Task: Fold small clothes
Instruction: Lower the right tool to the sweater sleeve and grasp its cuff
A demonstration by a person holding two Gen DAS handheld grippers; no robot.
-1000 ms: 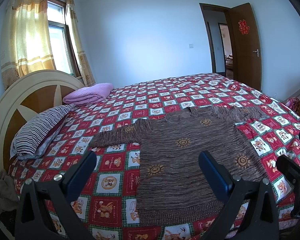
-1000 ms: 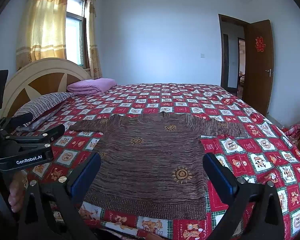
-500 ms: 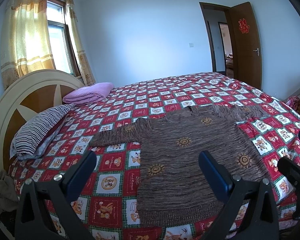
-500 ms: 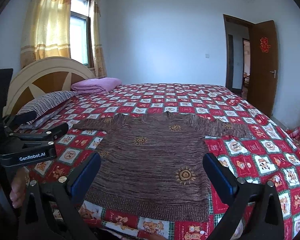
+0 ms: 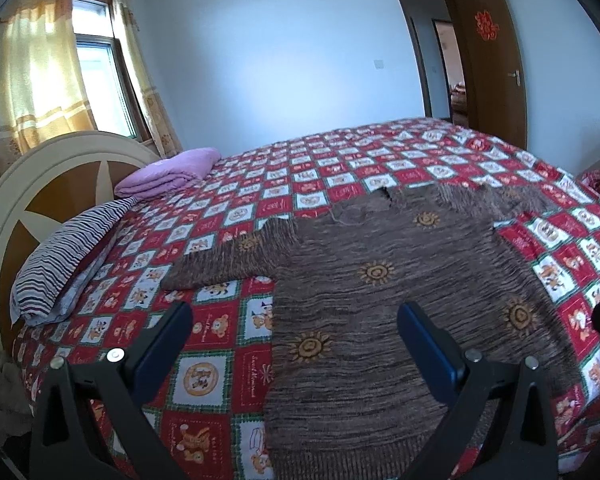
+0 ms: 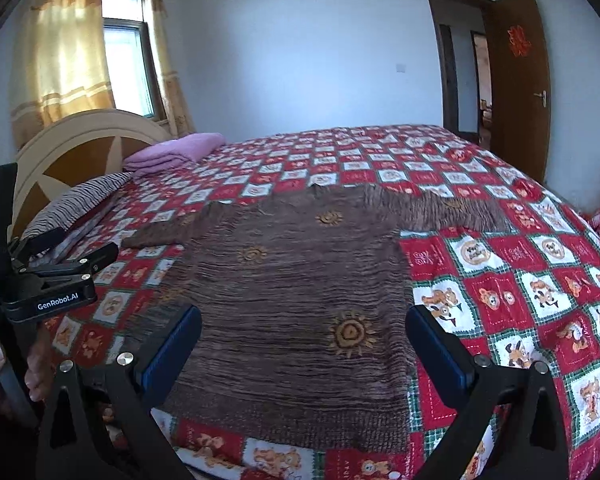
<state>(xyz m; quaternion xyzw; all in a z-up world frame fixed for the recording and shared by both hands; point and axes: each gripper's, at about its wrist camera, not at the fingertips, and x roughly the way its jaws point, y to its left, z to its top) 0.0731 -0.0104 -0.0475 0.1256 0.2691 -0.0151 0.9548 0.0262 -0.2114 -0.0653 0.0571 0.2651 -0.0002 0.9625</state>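
Observation:
A brown knitted sweater point(image 5: 380, 300) with orange sun motifs lies flat on the bed, both sleeves spread out to the sides; it also shows in the right wrist view point(image 6: 292, 300). My left gripper point(image 5: 296, 340) is open and empty, hovering above the sweater's left lower part near the hem. My right gripper point(image 6: 304, 344) is open and empty, above the sweater's lower right part. The left gripper's body point(image 6: 48, 280) shows at the left edge of the right wrist view.
The bed point(image 5: 340, 184) has a red-and-white checked cover. A striped pillow point(image 5: 64, 256) and a folded purple blanket point(image 5: 168, 172) lie by the headboard point(image 5: 44, 184). A window with curtains is at left; an open door point(image 5: 492, 60) is at right.
Both grippers have shifted slightly forward and lower over the sweater's hem. The sweater has not moved.

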